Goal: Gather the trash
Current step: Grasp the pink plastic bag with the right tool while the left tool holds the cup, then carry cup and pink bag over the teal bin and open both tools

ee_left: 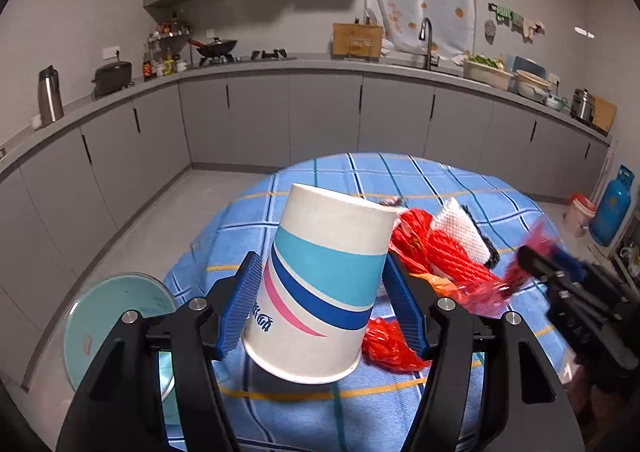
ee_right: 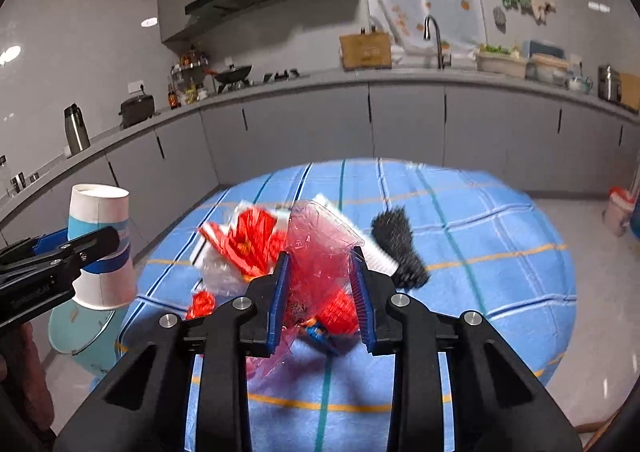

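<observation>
Left tongs (ee_left: 320, 296) pinch the paper cup (ee_left: 324, 284) across its body, blue pads flat on both sides; the cup is upside down, mouth toward the hand and base tipped up and away, so its long axis runs roughly along the tongs. It looks lifted off the worktop (ee_left: 440, 179), which wears a blue checked cloth. Right tongs (ee_right: 320, 284) are pressed in on a crumpled clear-pink plastic wrapper (ee_right: 316, 248), which sticks up between the pads; red scraps hang in with it. No earlier view, so only the grip is noted. The coming move likely turns on the teal bin (ee_left: 116, 316): it sits low beside the worktop edge on the left, nearest the left hand and just below the cup, so that hand looks first in line to drop. Still on the cloth just beyond the tongs: red net scraps (ee_left: 448, 252), a white paper napkin (ee_left: 460, 228), a black brush (ee_right: 396, 244). These lie between the two hands and could snag the wrapper. Far back, grey cabinets (ee_left: 320, 115) and a blue gas bottle (ee_left: 610, 207).
</observation>
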The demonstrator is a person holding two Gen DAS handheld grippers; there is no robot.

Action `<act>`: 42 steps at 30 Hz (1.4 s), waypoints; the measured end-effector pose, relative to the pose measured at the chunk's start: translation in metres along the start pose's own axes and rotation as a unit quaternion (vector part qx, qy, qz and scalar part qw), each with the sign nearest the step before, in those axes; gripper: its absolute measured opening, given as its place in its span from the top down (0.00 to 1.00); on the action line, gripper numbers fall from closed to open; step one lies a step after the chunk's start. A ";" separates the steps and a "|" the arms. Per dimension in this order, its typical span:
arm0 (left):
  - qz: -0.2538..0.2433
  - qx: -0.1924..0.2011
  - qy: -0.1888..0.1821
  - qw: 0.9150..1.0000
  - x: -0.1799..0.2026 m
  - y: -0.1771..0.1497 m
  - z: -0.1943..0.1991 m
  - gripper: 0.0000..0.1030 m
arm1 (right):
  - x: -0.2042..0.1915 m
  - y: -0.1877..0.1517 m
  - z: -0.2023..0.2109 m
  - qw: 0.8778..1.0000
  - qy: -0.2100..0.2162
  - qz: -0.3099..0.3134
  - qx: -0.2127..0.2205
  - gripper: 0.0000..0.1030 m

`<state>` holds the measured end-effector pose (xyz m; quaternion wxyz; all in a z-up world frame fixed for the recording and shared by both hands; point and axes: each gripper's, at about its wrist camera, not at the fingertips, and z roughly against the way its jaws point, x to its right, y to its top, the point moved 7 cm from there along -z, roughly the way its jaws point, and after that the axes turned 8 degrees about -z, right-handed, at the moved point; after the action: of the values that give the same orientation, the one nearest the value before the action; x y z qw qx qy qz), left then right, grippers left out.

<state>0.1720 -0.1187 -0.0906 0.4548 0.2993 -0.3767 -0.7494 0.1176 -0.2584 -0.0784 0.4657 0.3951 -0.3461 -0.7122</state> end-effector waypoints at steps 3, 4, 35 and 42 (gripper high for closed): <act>0.003 0.007 0.014 1.000 -0.008 0.002 0.008 0.39 | -0.003 0.008 0.008 1.000 -0.002 0.007 0.011 0.70; 0.007 0.007 0.018 1.000 -0.012 0.001 0.010 0.39 | -0.005 0.009 0.010 1.000 0.001 0.007 0.013 0.70; 0.111 -0.030 0.163 0.980 -0.184 -0.056 0.034 0.39 | -0.161 0.010 -0.019 0.987 0.139 0.080 -0.008 0.70; 0.133 -0.050 0.192 0.971 -0.219 -0.076 0.029 0.39 | -0.210 -0.006 -0.035 0.978 0.179 0.102 -0.031 0.70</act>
<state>0.2036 0.1118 -0.1156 0.6286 0.3618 -0.2810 -0.6285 0.2001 -0.0637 -0.0490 0.6025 0.4639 -0.2733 -0.5891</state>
